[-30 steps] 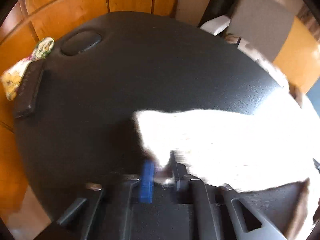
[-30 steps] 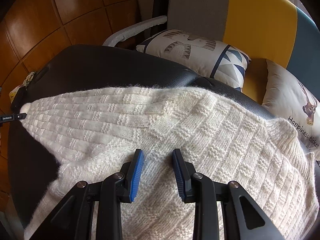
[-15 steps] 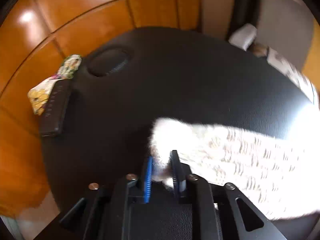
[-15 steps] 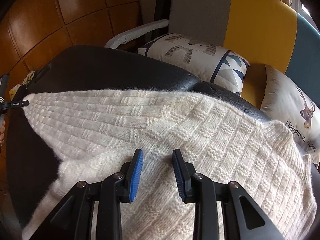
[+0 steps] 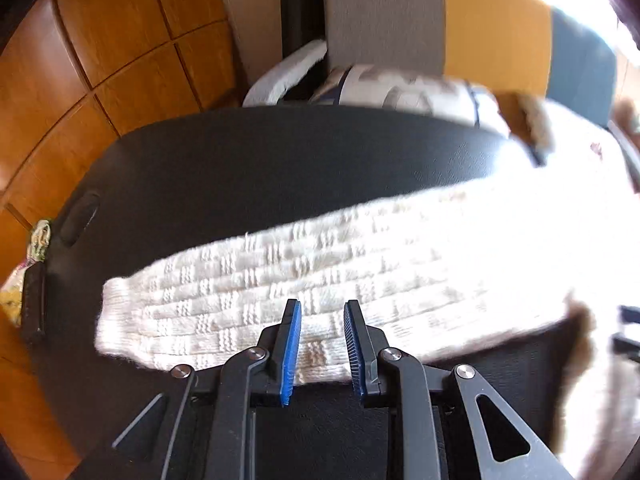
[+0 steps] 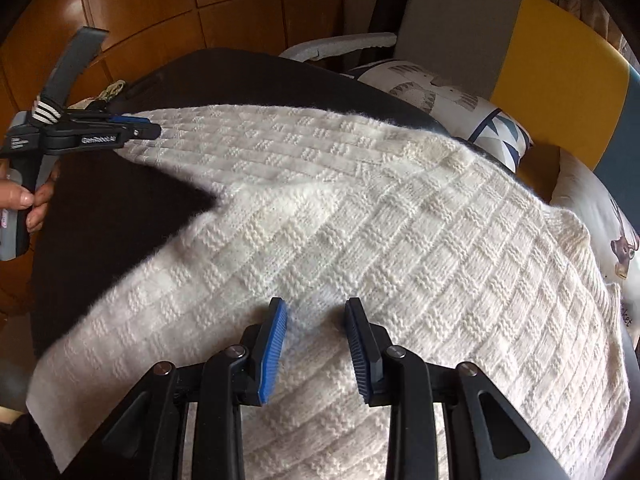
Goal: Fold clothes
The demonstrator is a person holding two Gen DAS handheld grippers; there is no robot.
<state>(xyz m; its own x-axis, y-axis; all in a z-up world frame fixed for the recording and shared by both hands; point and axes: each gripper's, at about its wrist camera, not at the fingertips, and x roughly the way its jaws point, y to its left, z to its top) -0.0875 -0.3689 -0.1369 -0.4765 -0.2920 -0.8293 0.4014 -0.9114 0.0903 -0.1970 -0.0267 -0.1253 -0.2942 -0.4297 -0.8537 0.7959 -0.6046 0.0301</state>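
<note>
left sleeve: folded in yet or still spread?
Spread. The sleeve lies stretched flat on the black table, away from the sweater body; no fold over it.

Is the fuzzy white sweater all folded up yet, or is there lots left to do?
Not folded yet. Done: the sweater lies spread flat on the black table, one sleeve stretched out sideways. In hand: nothing; the left gripper is open over that sleeve, and the right gripper is open over the body. Left: every fold, since no sleeve or side is turned in.
</note>
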